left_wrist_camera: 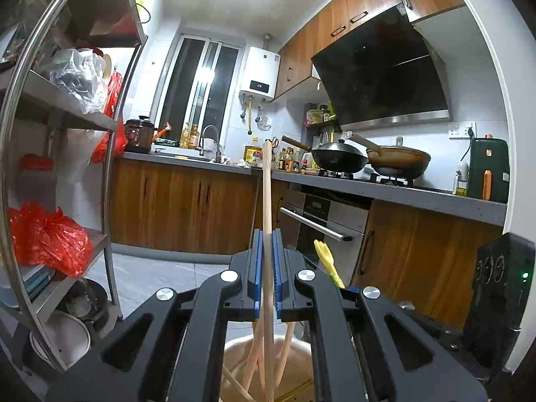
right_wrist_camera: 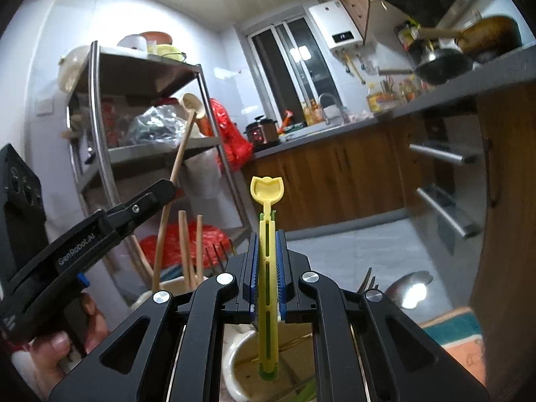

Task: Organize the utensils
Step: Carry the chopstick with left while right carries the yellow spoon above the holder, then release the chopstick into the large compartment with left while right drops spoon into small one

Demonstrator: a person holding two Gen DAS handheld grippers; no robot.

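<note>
Between my left claw's (left_wrist_camera: 267, 268) blue pads a single wooden chopstick (left_wrist_camera: 267, 194) is pinched, standing almost straight up, its long axis running from the beige holder (left_wrist_camera: 294, 361) right below the claw to a tip high above the fingers. More chopsticks (left_wrist_camera: 251, 365) lean in that holder, their lower ends inside it.

My right claw (right_wrist_camera: 268, 268) is clamped on a yellow plastic utensil (right_wrist_camera: 267, 201), also upright, its scoop-shaped head above the fingertips and its lower end hanging over the mouth of a white cup (right_wrist_camera: 234, 361) directly underneath. Seen from the right wrist, my left claw sits to the left and a little ahead, its chopstick slanting up beside the bundle in the holder; a fork (right_wrist_camera: 366, 279) and a metal spoon (right_wrist_camera: 410, 288) stick up to the right of my right claw.

What carries the two containers is hidden beneath the claws, so I cannot place them by an edge.

I judge each piece already lies in line with its container: the coming move for either is straight along its own length, down or up, with no turning needed. Both hands look equally close to their containers.
</note>
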